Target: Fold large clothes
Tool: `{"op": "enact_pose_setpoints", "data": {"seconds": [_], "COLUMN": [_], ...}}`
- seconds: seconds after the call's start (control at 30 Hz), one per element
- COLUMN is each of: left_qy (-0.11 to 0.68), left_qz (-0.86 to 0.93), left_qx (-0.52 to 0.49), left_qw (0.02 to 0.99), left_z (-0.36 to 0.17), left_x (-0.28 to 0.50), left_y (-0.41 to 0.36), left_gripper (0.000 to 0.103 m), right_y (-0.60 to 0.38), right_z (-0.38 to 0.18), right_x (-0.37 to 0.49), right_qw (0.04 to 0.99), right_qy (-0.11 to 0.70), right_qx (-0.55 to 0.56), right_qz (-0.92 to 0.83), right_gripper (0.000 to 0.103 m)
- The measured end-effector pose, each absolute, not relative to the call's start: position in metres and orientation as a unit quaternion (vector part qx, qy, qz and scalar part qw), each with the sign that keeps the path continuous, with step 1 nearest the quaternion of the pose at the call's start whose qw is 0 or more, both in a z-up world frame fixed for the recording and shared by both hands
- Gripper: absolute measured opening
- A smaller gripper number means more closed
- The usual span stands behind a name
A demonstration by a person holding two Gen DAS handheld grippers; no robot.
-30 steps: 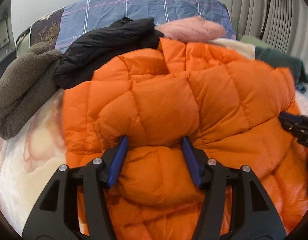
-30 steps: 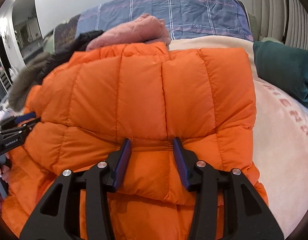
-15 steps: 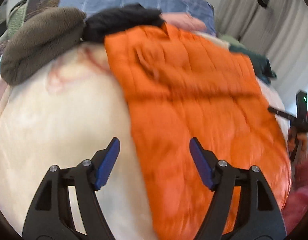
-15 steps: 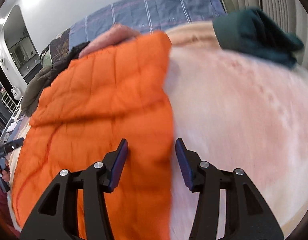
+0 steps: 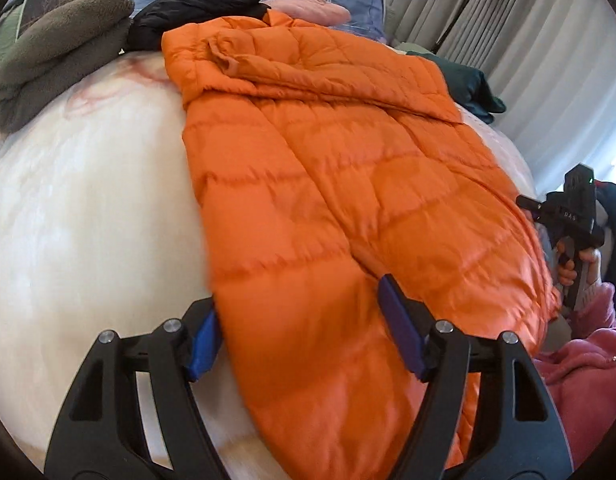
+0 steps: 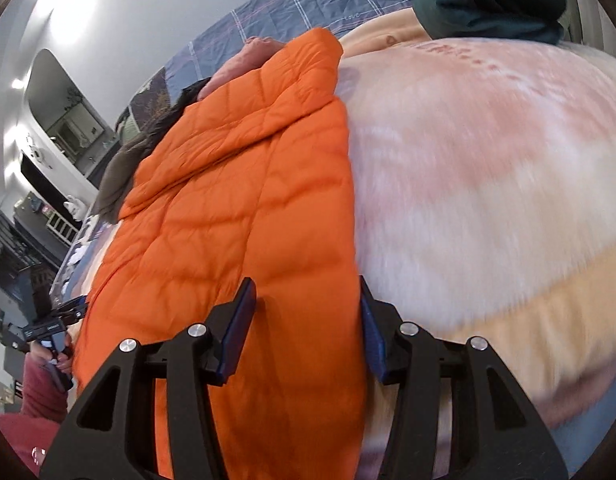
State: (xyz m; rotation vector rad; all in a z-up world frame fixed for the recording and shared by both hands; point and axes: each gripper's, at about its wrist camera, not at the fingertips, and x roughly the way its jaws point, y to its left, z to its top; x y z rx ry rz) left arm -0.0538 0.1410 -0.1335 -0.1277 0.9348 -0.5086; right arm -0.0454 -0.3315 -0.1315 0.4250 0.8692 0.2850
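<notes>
Orange jacket (image 5: 347,208) flat on bed (image 5: 88,208). Left gripper (image 5: 304,332) just opened, fingers apart astride jacket's near-left edge. Right gripper (image 6: 306,332) apart astride the near-right edge; no clamp.

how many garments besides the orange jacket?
4, behind the orange jacket at the bed's head: grey fleece, black one, pink one, dark green one. More may be hidden.
</notes>
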Motion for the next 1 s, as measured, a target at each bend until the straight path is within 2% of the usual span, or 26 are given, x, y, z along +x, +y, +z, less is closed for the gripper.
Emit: {"op": "enact_pose_setpoints", "data": {"seconds": [0.23,0.3,0.33,0.37,0.4,0.43,0.47,0.8,1.0], "left_qy": [0.433,0.426,0.423,0.419,0.417,0.414,0.403,0.227,0.179], "left_qz": [-0.248,-0.252,-0.255,-0.262,-0.265,-0.268,-0.272,-0.268,-0.256], "left_qx": [-0.082,-0.09,-0.094,-0.103,-0.113,-0.123,-0.137,-0.092,-0.077], "left_qw": [0.863,0.864,0.865,0.863,0.862,0.861,0.863,0.932,0.947], "left_z": [-0.132,-0.13,-0.129,-0.129,-0.129,-0.126,-0.118,0.004,0.031], "left_x": [-0.096,-0.109,-0.113,-0.115,-0.115,-0.114,-0.114,-0.151,-0.179], "left_y": [0.146,0.146,0.146,0.146,0.146,0.147,0.149,0.155,0.158], "left_gripper": [0.072,0.069,0.059,0.044,0.032,0.014,0.008,0.004,0.005], "right_y": [-0.34,-0.34,-0.339,-0.337,-0.334,-0.335,-0.335,-0.361,-0.365], "right_z": [-0.132,-0.133,-0.133,-0.132,-0.13,-0.126,-0.121,-0.013,0.018], "right_x": [-0.095,-0.102,-0.105,-0.104,-0.103,-0.101,-0.102,-0.125,-0.148], "right_qw": [0.875,0.869,0.868,0.869,0.867,0.866,0.867,0.915,0.933], "right_qy": [0.395,0.398,0.398,0.399,0.4,0.394,0.381,0.203,0.161], "right_qx": [0.236,0.244,0.24,0.234,0.233,0.243,0.255,0.272,0.243], "right_qz": [0.148,0.164,0.174,0.178,0.182,0.188,0.196,0.218,0.211], "right_gripper": [0.051,0.05,0.045,0.03,0.02,0.006,0.004,0.001,0.001]}}
